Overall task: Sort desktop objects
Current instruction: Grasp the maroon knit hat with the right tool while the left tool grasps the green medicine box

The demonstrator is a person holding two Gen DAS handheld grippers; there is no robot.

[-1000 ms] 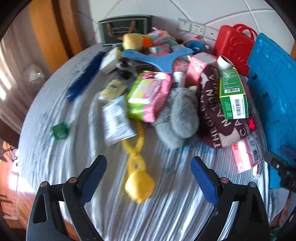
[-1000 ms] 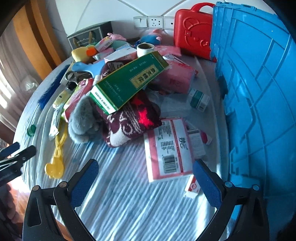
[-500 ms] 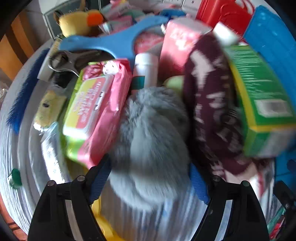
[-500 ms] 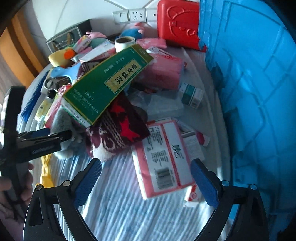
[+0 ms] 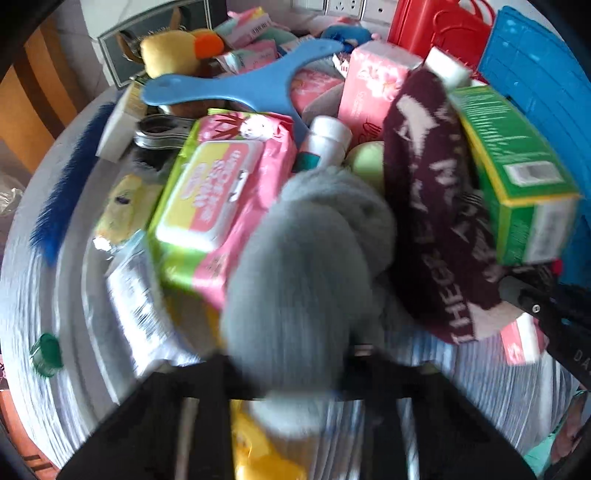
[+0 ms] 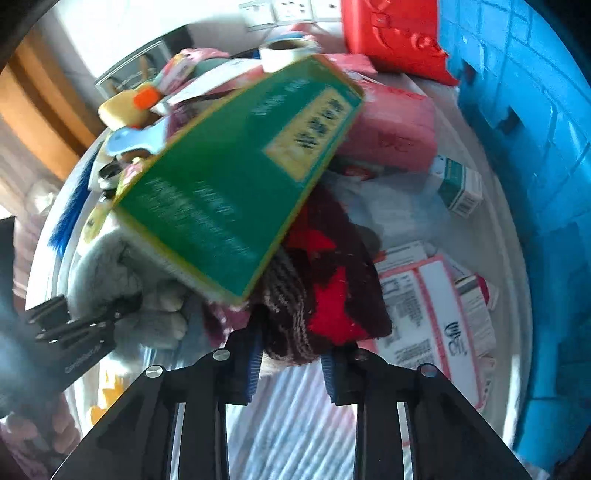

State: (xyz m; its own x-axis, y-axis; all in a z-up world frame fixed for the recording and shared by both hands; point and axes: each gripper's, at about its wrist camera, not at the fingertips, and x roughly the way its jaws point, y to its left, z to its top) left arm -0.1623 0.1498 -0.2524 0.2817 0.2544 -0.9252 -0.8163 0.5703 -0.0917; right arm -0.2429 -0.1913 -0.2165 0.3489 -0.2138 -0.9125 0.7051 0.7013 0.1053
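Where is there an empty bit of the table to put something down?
Bare striped cloth shows on the left, around the small green cap, beside the blue feather. More shows at the near edge, in front of the maroon sock. The middle is piled up, back to the red case.

Black angular right claw (image 6: 291, 363) with blue ribbed pads (image 6: 254, 363) and silver screw heads; blurred black left claw (image 5: 288, 373).

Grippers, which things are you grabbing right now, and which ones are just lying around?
In hand:
- grey fluffy toy, in the shut left gripper
- dark red knitted sock, the right gripper closing on it

Lying about:
- green box resting on the sock
- pink wipes pack
- blue crate
- red case
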